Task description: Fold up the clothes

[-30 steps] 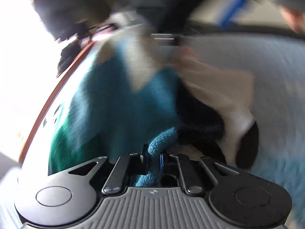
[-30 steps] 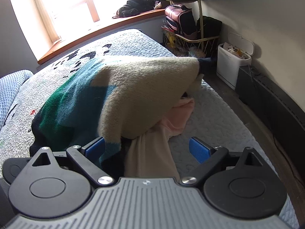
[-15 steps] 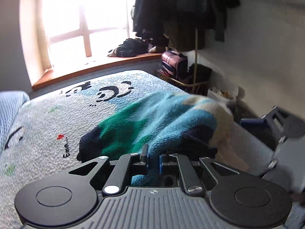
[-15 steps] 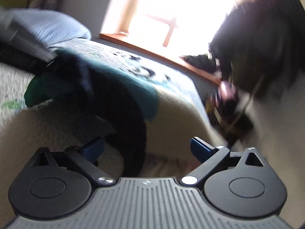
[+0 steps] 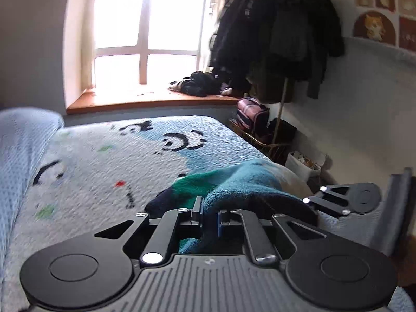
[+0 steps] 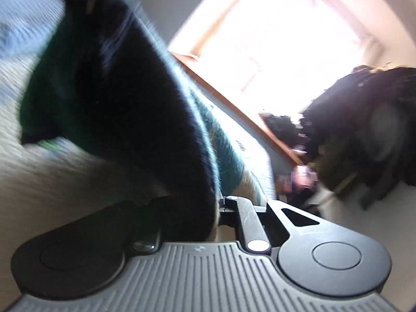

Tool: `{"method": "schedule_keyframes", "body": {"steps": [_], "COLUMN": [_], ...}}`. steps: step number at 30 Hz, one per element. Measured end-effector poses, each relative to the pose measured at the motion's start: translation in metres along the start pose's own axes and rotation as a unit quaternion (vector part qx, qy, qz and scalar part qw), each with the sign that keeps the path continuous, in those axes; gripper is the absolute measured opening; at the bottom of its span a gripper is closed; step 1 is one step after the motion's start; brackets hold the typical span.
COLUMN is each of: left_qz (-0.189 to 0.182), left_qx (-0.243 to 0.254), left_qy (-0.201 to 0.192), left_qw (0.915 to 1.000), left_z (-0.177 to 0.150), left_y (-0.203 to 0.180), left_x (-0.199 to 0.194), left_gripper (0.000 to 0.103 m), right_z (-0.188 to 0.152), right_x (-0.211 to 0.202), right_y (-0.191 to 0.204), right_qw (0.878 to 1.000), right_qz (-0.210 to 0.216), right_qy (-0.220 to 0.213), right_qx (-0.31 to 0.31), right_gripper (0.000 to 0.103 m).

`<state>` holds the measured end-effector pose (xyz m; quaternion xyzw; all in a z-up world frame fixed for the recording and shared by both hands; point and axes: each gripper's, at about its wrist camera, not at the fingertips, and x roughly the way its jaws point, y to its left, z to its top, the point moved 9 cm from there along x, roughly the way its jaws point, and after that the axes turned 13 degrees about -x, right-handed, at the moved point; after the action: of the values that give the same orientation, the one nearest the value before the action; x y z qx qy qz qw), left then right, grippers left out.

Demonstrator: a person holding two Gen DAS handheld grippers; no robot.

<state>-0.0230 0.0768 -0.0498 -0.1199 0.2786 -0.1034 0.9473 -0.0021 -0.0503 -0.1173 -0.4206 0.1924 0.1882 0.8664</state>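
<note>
- Two claws meet one garment — the left claw (image 5: pixel 209 217) pinches the teal sweater (image 5: pixel 241 182) over the bed (image 5: pixel 109 161).
- Right claw (image 6: pixel 205 208): its fingers are buried in dark fabric, so I cannot tell its state.

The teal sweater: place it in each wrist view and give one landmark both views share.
Left wrist view: the sweater sits low and centre-right, pinched in the left gripper.
Right wrist view: the sweater, blurred, fills the left and centre, draped over the right gripper.
Shared landmark: the wooden windowsill.
</note>
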Motion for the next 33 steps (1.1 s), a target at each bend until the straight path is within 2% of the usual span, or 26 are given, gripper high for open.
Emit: {"method": "schedule_keyframes", "body": {"steps": [4,8,10,12,14,16,18,19,21,25,29,33], "left_qz": [-0.010,-0.023,-0.033,-0.047,-0.051,-0.047,-0.035,-0.025,-0.007,0.034,0.086,0.119], "left_qx": [-0.038,-0.047,-0.041,-0.022,0.012,0.044,0.074,0.088,0.107,0.105,0.086,0.104], "left_qy": [0.022,0.034,0.021,-0.004,-0.027,-0.032,-0.019,-0.005,0.037,0.134,0.205,0.222], "left_qw": [0.9990,0.9981,0.9984,0.9987,0.9983,0.9974,0.9965,0.9958,0.9936,0.9848,0.9713,0.9622], "left_z": [-0.012,-0.004,0.019,0.054,0.095,0.127,0.144,0.142,0.128,0.059,-0.021,-0.064], "left_y": [0.036,0.060,0.065,0.067,0.063,0.063,0.068,0.073,0.085,0.119,0.153,0.164], "left_x": [-0.088,-0.212,-0.279,-0.342,-0.381,-0.395,-0.386,-0.371,-0.325,-0.199,-0.080,0.000], "left_gripper": [0.010,0.010,0.010,0.010,0.010,0.010,0.010,0.010,0.010,0.010,0.010,0.010], "right_z": [0.041,0.092,0.127,0.179,0.224,0.247,0.260,0.264,0.253,0.201,0.130,0.084], "right_x": [-0.079,-0.170,-0.222,-0.268,-0.302,-0.310,-0.303,-0.286,-0.248,-0.147,-0.044,0.012], "right_y": [0.018,0.033,0.033,0.021,0.004,-0.013,-0.026,-0.028,-0.006,0.055,0.110,0.130], "right_qw": [0.993,0.971,0.956,0.941,0.932,0.924,0.914,0.909,0.901,0.876,0.857,0.857], "right_qz": [0.099,0.186,0.226,0.256,0.274,0.292,0.313,0.326,0.354,0.399,0.402,0.377], "right_qy": [-0.011,-0.022,-0.036,-0.060,-0.090,-0.096,-0.084,-0.063,-0.020,0.080,0.177,0.217], "right_qx": [0.062,0.146,0.185,0.211,0.218,0.228,0.243,0.251,0.250,0.257,0.269,0.276], "right_gripper": [0.015,0.015,0.015,0.015,0.015,0.015,0.015,0.015,0.015,0.016,0.016,0.015]}}
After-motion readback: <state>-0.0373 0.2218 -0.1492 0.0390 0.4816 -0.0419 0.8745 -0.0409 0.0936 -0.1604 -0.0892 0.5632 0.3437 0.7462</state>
